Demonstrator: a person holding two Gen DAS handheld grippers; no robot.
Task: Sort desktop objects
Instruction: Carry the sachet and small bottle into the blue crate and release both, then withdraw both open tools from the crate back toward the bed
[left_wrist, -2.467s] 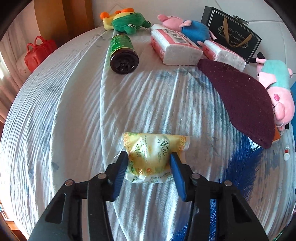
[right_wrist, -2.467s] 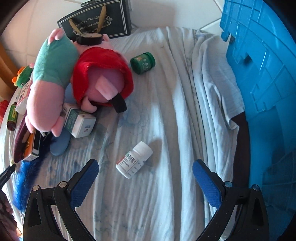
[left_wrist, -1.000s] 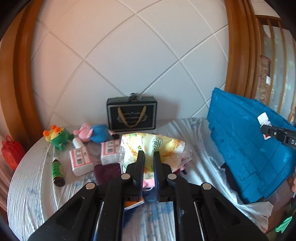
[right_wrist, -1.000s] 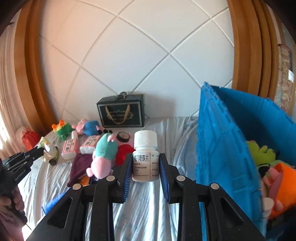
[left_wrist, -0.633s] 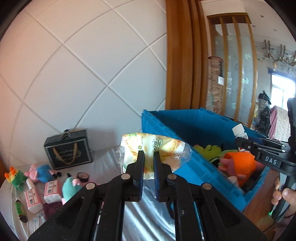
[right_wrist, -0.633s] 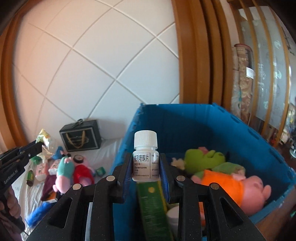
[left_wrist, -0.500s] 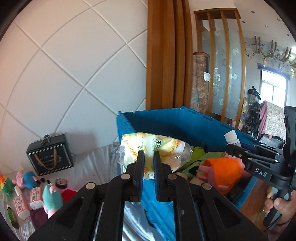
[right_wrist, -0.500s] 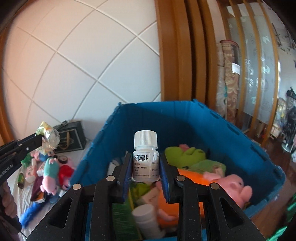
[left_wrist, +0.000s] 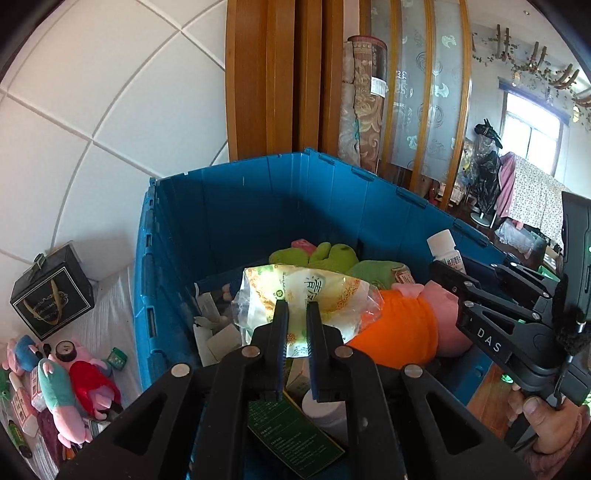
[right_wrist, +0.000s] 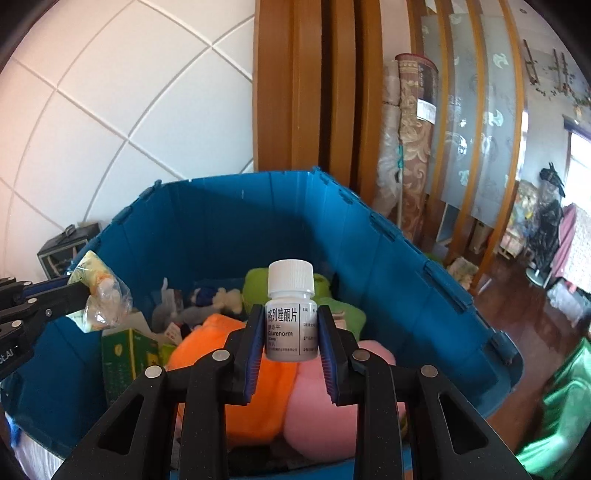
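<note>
Tracking change: a second ago both loads hung over the tabletop beside the bin; now I have both above the blue bin (left_wrist: 258, 206).
Left hand-held gripper (left_wrist: 294, 332): clamped on the yellow snack packet (left_wrist: 306, 291), over the bin's left half.
Right hand-held gripper (right_wrist: 290, 339): pinching the white pill bottle (right_wrist: 290, 317) upright over the plush pile.
Meaning: my read is carry done, drop next.
Count, held: one packet, one bottle.
Count, bin: one; contents too jumbled to count.
</note>
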